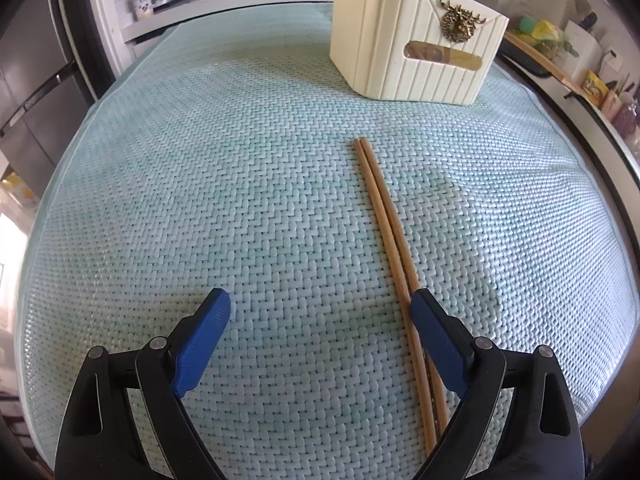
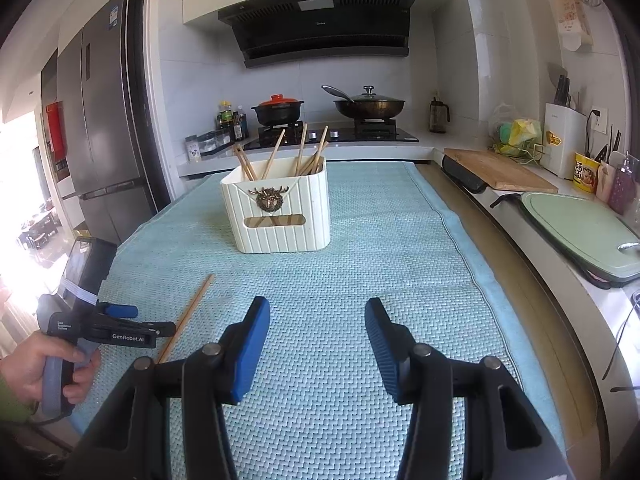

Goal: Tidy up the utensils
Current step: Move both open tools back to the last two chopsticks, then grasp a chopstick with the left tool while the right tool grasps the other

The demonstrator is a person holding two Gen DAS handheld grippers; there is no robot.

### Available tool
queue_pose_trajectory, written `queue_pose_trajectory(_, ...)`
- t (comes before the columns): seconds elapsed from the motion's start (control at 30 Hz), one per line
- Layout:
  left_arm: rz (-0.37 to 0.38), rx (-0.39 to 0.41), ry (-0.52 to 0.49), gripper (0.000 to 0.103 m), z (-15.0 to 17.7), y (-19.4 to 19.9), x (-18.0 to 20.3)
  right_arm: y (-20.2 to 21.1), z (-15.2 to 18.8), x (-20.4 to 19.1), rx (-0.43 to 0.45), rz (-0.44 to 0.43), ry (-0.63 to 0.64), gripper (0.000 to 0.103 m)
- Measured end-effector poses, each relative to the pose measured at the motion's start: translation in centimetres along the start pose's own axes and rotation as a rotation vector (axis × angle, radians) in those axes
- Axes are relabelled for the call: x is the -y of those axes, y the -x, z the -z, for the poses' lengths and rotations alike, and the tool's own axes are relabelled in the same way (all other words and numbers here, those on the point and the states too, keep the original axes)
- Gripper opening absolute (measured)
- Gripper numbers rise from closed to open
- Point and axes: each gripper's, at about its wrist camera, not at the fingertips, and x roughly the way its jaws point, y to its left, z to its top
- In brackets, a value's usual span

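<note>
Two chopsticks (image 1: 384, 216) lie side by side on the mat (image 1: 200, 180), thin, tan and straight, touching along their length. They run ahead from under the left tool (image 1: 320, 304), whose right finger sits on or just over them (contact unclear); its jaws gape wide and grip nothing. Far ahead of both tools stands a cream ribbed box (image 2: 280, 216) with more chopsticks leaning inside. The right tool (image 2: 316, 320) is half open, empty.

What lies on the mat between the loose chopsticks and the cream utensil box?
Nothing: between the chopsticks and the box only bare woven mat shows, in both wrist views.
</note>
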Motion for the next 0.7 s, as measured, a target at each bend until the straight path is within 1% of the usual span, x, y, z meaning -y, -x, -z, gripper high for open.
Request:
queue_pose_trajectory(0.03, -0.025, -0.01, -0.026, 0.092, 0.1, -0.2, 0.5, 0.0, 0.0, 0.0, 0.001, 0.002, 0.001, 0.05)
queue_pose_trajectory(0.07, -0.042, 0.007, -0.053, 0.094, 0.3, -0.2, 1.1, 0.0, 0.0, 0.1, 0.001, 0.003, -0.004, 0.05)
queue_pose_trajectory(0.13, -0.019, 0.005, -0.045, 0.094, 0.4, -0.3, 1.4, 0.0, 0.0, 0.3, -0.001, 0.001, -0.016, 0.05)
queue_pose_trajectory(0.23, -0.008, 0.007, -0.053, 0.094, -0.4, -0.7, 2.8, 0.3, 0.0, 0.4, 0.007, 0.007, -0.018, 0.05)
queue_pose_trajectory(0.27, 0.002, 0.008, -0.069, 0.093, -0.7, -0.8, 3.8, 0.4, 0.0, 0.3, 0.01, 0.009, -0.018, 0.05)
queue_pose_trajectory(0.33, 0.037, 0.007, -0.145, 0.092, -1.2, -0.7, 6.1, 0.5, 0.0, 0.4, 0.017, 0.01, -0.024, 0.05)
queue_pose_trajectory(0.37, 0.016, 0.018, -0.179, 0.092, -1.3, -0.5, 7.0, 0.4, 0.0, 0.4, 0.017, 0.009, -0.027, 0.05)
queue_pose_trajectory(0.4, -0.024, 0.036, -0.196, 0.091, -1.3, -0.2, 7.3, 0.5, -0.1, 0.4, 0.017, 0.009, -0.03, 0.05)
queue_pose_trajectory(0.43, -0.046, 0.045, -0.197, 0.091, -1.2, 0.0, 7.5, 0.6, -0.1, 0.5, 0.02, 0.011, -0.032, 0.05)
queue_pose_trajectory(0.57, -0.039, 0.024, -0.107, 0.091, -1.1, 0.1, 4.6, 1.1, 0.1, 0.8, 0.031, 0.03, -0.023, 0.05)
queue_pose_trajectory(0.7, -0.042, 0.01, -0.06, 0.092, -0.6, -0.4, 2.4, 0.4, 0.4, 1.3, 0.011, 0.032, -0.039, 0.05)
